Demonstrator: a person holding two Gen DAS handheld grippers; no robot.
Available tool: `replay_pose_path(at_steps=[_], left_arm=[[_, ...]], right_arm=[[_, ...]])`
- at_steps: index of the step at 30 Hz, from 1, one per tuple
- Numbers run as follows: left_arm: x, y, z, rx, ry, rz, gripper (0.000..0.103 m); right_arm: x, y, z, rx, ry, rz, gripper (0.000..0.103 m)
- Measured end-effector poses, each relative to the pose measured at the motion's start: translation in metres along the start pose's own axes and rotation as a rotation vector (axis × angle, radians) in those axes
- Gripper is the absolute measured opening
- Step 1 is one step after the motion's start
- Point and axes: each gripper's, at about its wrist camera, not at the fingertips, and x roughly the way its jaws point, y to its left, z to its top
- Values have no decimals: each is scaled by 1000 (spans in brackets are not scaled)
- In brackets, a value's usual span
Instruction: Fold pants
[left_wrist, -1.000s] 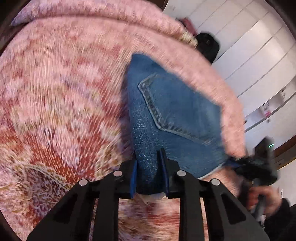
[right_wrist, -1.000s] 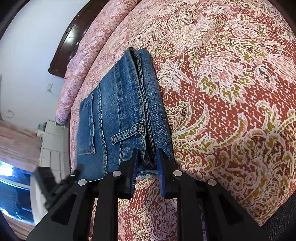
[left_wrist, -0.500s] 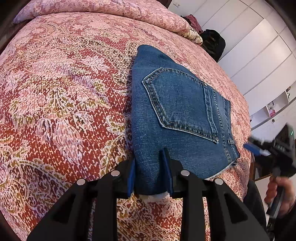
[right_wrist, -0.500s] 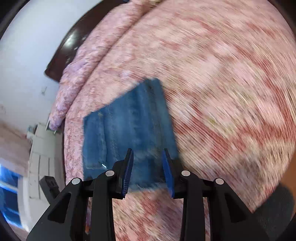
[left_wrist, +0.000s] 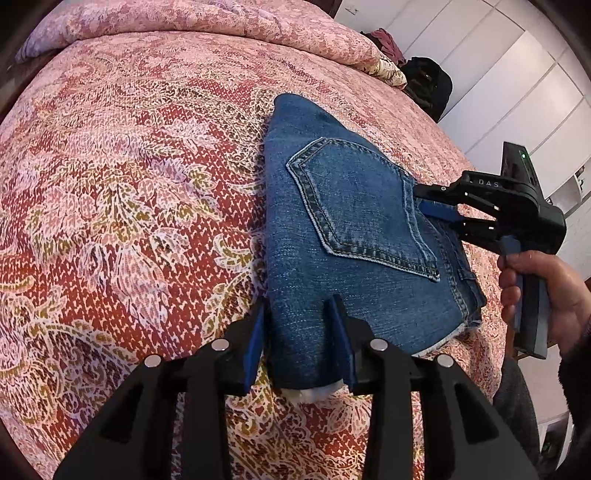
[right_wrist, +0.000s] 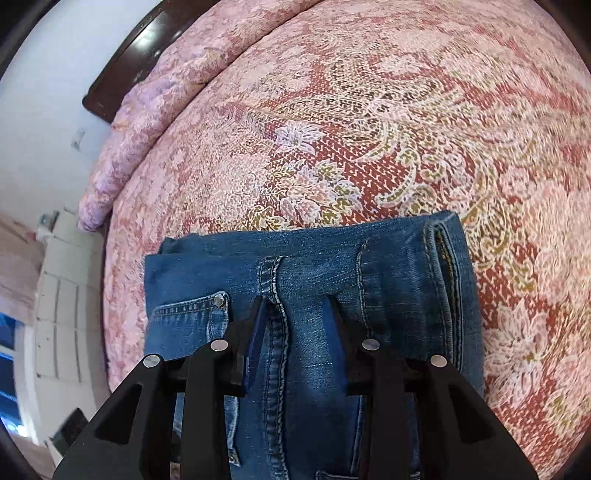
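Left wrist view: the folded pants lie on the patterned bedspread. The left gripper straddles their near corner; its jaws have just been opening, the left pad apart from the denim, so released. The right gripper hangs over the pants' seam, jaws parted, gripping nothing. The pants' near end is cut off in the right view.

My left camera looks steeply down along its fingers, close over the near corner of the folded jeans on the bedspread. My right camera looks down from their opposite side, just as close. Both share the jeans and bedspread.
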Motion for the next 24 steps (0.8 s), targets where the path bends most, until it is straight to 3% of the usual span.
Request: replay_pose_path(at_steps=[5,13,15,16,21,24], left_arm=[[1,0,2,-5,4,-4,36],[3,3,4,0,3,0,36],[3,3,4,2,2,2,36],[3,3,4,4,2,2,37],[3,-2,2,20,-4,16,37],[3,-3,2,19,-6,16,38]], right_arm=[[-10,13,-5,-51,13,-61,33],[-66,-1,-71,-14,24,86,34],[-60,-13,-90,-11,73,42,50],[-56,-19,-96,-28,83,36,50],[-63,-11,-97,-80,61,37,50],[-82,-22,-90,-49,-34,65,50]])
